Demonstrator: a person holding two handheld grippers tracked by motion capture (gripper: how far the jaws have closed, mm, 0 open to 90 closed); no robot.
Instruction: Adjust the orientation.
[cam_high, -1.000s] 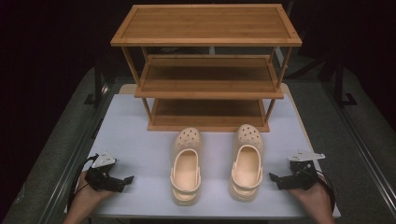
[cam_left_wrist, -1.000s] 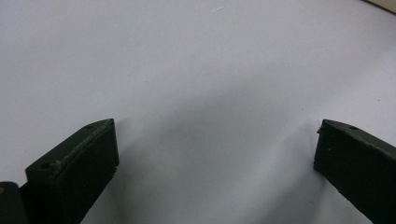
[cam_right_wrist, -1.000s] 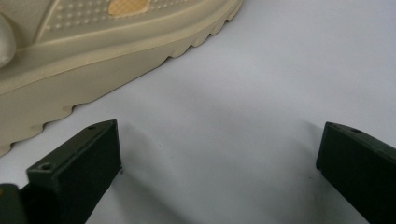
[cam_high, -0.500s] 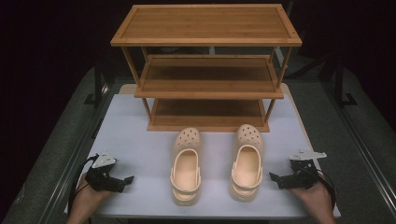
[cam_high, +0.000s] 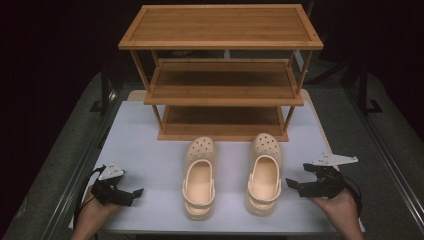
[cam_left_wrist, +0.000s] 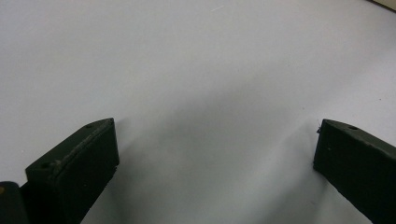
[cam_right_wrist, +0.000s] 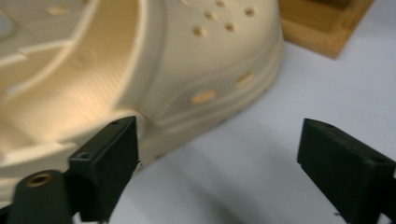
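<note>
— So where's the free room on the bench (cam_high: 150, 145)?

— Mostly at the sides. The wooden rack (cam_high: 222, 75) stands at the far middle, three shelves, all bare. Just in front of it sit two cream clogs, toes toward the rack: the left clog (cam_high: 199, 177) and the right clog (cam_high: 264, 172), a strip of bare bench between them. Their heels come near the front edge.

— And the grippers?

— The left gripper (cam_high: 131, 194) sits low at the near left corner, well apart from the left clog, with open white surface all round it. Its fingers (cam_left_wrist: 79, 168) stand wide apart over bare bench, holding nothing. The right gripper (cam_high: 295, 184) is just beside the right clog's outer side, near the right edge. Its fingers (cam_right_wrist: 105, 163) are also spread wide and empty; one is close against the clog's sole, though I cannot tell if it touches.

— Any writing or brand marks?

— None I can read on the clogs or rack.
</note>
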